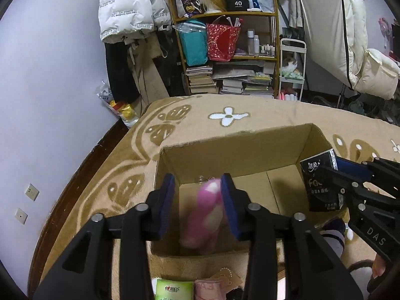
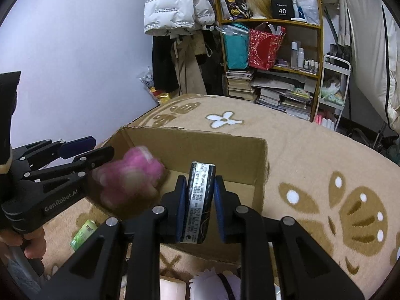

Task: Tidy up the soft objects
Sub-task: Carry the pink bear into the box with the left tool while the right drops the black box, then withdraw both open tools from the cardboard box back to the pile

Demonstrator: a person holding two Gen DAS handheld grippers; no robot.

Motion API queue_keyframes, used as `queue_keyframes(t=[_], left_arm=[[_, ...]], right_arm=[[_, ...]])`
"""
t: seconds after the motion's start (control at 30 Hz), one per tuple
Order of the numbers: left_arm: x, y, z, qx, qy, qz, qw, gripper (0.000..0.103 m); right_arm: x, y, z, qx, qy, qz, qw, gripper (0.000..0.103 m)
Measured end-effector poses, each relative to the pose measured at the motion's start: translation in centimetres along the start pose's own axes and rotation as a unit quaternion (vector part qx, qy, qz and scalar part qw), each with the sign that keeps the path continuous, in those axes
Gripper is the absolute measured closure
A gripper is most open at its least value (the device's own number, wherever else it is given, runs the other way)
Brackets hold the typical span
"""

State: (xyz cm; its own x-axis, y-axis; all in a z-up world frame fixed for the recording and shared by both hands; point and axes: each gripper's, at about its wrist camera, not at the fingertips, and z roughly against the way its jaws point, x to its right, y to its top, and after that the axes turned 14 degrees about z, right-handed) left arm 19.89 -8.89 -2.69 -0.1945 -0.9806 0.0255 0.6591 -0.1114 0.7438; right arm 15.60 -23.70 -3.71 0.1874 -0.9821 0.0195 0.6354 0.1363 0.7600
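An open cardboard box (image 1: 232, 147) sits on a beige patterned blanket. My left gripper (image 1: 198, 187) is open over the box; a blurred pink and white plush toy (image 1: 207, 212) is between and below its blue pads, apparently dropping into the box. In the right wrist view the pink plush (image 2: 130, 175) shows blurred beside the left gripper's fingertips (image 2: 102, 155) at the box's (image 2: 195, 145) left wall. My right gripper (image 2: 200, 192) is shut on a black tissue pack (image 2: 200, 200), held above the box's near right side. The tissue pack (image 1: 320, 180) also shows in the left wrist view.
A green tissue pack (image 1: 173, 290) and a pink pack (image 1: 210, 288) lie on the blanket (image 2: 312, 155) near me. A white soft item (image 2: 212, 282) lies below the right gripper. A cluttered shelf (image 1: 225, 50), hanging coats and a white cart stand beyond the bed.
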Motion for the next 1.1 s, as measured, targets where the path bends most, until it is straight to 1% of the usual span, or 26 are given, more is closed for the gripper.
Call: queue_keyframes(t=[0.03, 0.1, 0.17, 0.2, 0.23, 0.27, 0.3, 0.33, 0.4, 0.57, 0.6, 0.7, 0.8, 0.93, 1.0, 1.03, 1.1], left_arm=[[0.1, 0.0, 0.2, 0.005, 0.002, 0.0, 1.0, 0.042], [-0.1, -0.1, 0.5, 0.013, 0.004, 0.001, 0.9999, 0.039], [-0.2, 0.0, 0.7, 0.006, 0.005, 0.005, 1.0, 0.036], [-0.3, 0.1, 0.7, 0.0, 0.007, 0.009, 0.9999, 0.028], [-0.4, 0.1, 0.9, -0.002, 0.009, 0.013, 0.9999, 0.021], [-0.5, 0.1, 1.2, 0.002, 0.01, 0.014, 0.9998, 0.018], [-0.6, 0.1, 1.5, 0.007, 0.013, 0.014, 0.9998, 0.013], [-0.6, 0.1, 1.9, 0.011, 0.017, 0.014, 0.9997, 0.008], [-0.9, 0.2, 2.6, 0.015, 0.021, 0.019, 0.9995, 0.004], [-2.2, 0.3, 4.6, 0.021, 0.028, 0.032, 0.9989, 0.0], [-2.5, 0.2, 5.0, 0.019, 0.03, 0.033, 0.9988, 0.0], [-3.5, 0.1, 6.1, 0.006, 0.032, 0.047, 0.9984, 0.0], [-4.4, -0.2, 7.5, 0.005, 0.036, 0.058, 0.9976, 0.0], [-5.6, -1.0, 9.3, 0.001, 0.045, 0.066, 0.9968, 0.0], [-6.1, -1.6, 10.1, 0.001, 0.056, 0.065, 0.9963, 0.0], [-6.3, -1.9, 10.8, 0.007, 0.068, 0.065, 0.9955, 0.0], [-6.7, -2.4, 11.7, 0.012, 0.078, 0.067, 0.9946, 0.0]], right_arm=[[0.0, 0.0, 0.0, -0.001, 0.0, -0.001, 1.0, 0.08], [0.1, 0.0, 0.0, -0.003, 0.0, -0.003, 1.0, 0.079], [-0.1, 0.0, 0.3, -0.004, -0.002, -0.003, 1.0, 0.072], [-0.2, 0.0, 0.4, -0.003, -0.003, -0.003, 1.0, 0.059], [-0.2, 0.0, 0.6, -0.002, -0.003, -0.004, 1.0, 0.043], [-0.3, 0.0, 0.9, -0.001, -0.004, -0.006, 1.0, 0.037], [-0.3, 0.0, 1.2, 0.002, -0.007, -0.01, 1.0, 0.029], [-0.3, 0.0, 1.4, 0.004, -0.009, -0.013, 1.0, 0.025], [-0.2, 0.0, 1.9, 0.002, -0.011, -0.02, 1.0, 0.02], [0.0, 0.1, 3.4, 0.004, -0.016, -0.034, 0.999, 0.002], [0.0, 0.1, 4.0, 0.008, -0.018, -0.037, 0.999, 0.0], [-0.1, 0.1, 5.5, 0.02, -0.023, -0.046, 0.998, 0.0], [-0.2, 0.1, 7.0, 0.027, -0.022, -0.055, 0.998, 0.0], [-0.9, 0.0, 8.8, 0.034, -0.028, -0.051, 0.998, 0.0], [-1.3, 0.0, 9.4, 0.035, -0.028, -0.05, 0.998, 0.0], [-1.6, -0.1, 9.8, 0.035, -0.028, -0.049, 0.998, 0.0], [-2.2, -0.5, 10.4, 0.036, -0.027, -0.047, 0.998, 0.0]])
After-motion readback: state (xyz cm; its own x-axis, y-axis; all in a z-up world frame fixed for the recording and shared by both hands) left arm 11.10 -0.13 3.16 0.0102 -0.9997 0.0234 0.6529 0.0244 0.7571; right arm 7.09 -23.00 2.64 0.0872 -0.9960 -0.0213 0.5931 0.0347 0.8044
